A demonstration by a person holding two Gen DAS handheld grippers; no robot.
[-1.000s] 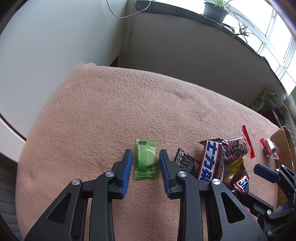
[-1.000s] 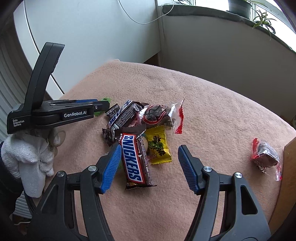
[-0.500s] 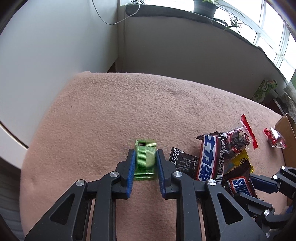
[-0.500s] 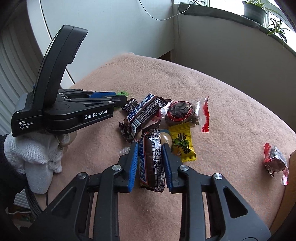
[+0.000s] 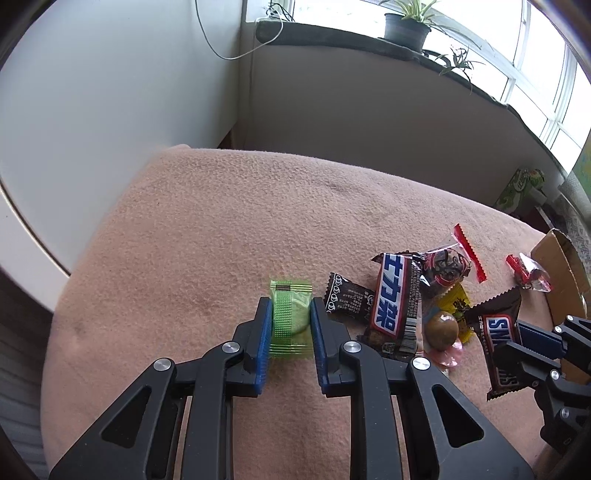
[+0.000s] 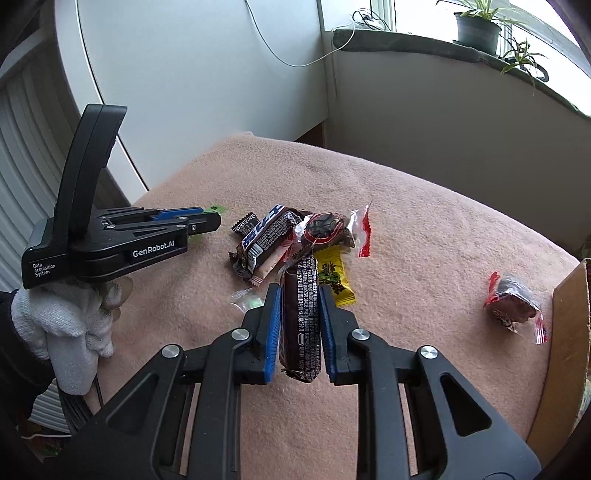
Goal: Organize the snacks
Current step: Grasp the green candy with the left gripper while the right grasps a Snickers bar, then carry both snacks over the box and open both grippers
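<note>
My left gripper (image 5: 290, 317) is shut on a green snack packet (image 5: 290, 314) and holds it above the pink blanket (image 5: 221, 221). My right gripper (image 6: 300, 314) is shut on a brown Snickers bar (image 6: 301, 317), turned on its edge and lifted; the same bar shows at the right in the left wrist view (image 5: 500, 332). A snack pile lies between them: a second Snickers bar (image 5: 395, 299), a small black packet (image 5: 347, 295), a yellow packet (image 6: 334, 277), a clear red-edged packet (image 6: 332, 230).
A cardboard box (image 6: 570, 350) stands at the blanket's right edge, with another red-edged packet (image 6: 513, 304) lying beside it. A white wall and a window sill with potted plants (image 5: 406, 26) lie beyond the blanket. The left gripper's body (image 6: 110, 240) is at the left in the right wrist view.
Both grippers closed, the left on the green packet and the right on the Snickers bar. Both then lifted their snacks, and the bar turned on its edge.
</note>
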